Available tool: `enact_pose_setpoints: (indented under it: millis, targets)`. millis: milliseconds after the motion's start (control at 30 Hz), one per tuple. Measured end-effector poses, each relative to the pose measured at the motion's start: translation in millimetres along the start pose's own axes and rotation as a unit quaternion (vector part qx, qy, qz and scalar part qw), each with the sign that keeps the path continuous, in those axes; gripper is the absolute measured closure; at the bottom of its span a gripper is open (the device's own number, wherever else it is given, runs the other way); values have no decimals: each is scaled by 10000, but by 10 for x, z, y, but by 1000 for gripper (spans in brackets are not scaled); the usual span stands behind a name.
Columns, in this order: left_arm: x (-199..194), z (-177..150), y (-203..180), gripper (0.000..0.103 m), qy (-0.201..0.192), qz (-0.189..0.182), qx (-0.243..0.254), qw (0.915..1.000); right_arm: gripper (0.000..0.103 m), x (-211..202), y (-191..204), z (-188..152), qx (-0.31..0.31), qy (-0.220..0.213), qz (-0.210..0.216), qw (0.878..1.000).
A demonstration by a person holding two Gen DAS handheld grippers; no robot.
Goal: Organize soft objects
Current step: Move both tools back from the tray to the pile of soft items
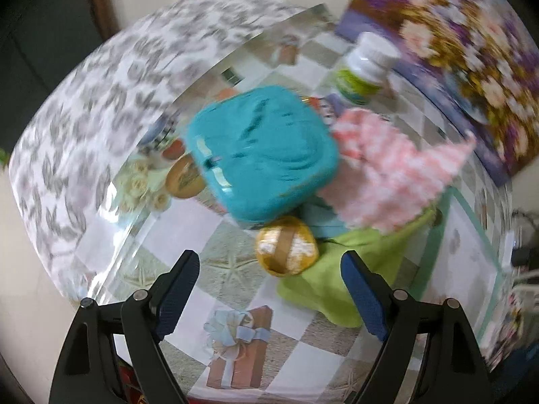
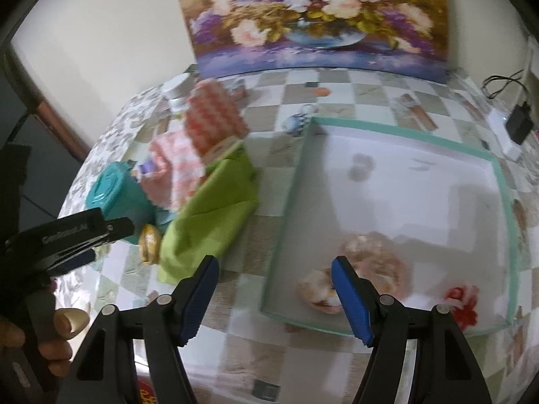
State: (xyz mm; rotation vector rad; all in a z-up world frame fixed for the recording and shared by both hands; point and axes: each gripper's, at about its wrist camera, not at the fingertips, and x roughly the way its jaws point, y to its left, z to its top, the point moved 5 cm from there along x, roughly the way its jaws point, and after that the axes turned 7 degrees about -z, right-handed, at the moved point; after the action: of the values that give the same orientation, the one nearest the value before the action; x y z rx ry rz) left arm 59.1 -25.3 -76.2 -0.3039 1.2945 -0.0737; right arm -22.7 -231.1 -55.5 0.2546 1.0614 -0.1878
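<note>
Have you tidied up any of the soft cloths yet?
Nothing looks done yet: the green-edged tray holds no cloths. Both the left gripper and right gripper are open and empty. The green cloth and pink checked cloth still wait in the pile.

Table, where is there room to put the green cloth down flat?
The glass board with the green rim is bare on top. A free strip of table runs between it and the green cloth. It is crowded on the far side of the cloth: pink checked cloth, teal box, gold ball.
</note>
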Motion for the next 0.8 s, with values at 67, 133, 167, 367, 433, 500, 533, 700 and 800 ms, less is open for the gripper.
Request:
enact_pose_setpoints:
  millis: [67,133,167,367,433,500,533,700,800]
  targets:
    - [14,3,78,17,50,-12,-185,9998,30,50,74,-3,-31,46,90,9999]
    - [45,7,118,17,107,-48,-297,9995,30,105,170,-13,-81,109,199,9997]
    - [60,6,127,17,133,-57,-329,9994,30,127,208,-18,-107,131,242,9996]
    - [238,7,113,17,393,-257,-418,9980,30,240,439,-35,-390,173,324,9986]
    - [302,16,112,17,453,-289,-476,9974,30,266,474,-33,-461,178,313,9983]
    - [359,37,107,17,472,-325,-518,9970,30,306,494,-20,-502,181,297,9981]
    - [388,53,104,17,475,-354,-541,9968,30,321,497,-13,-500,189,308,9981]
    - [533,102,57,17,545,-431,-547,9961,30,407,491,42,-474,216,367,9980]
    - [603,121,48,17,572,-456,-578,9956,30,470,466,77,-372,260,410,9981]
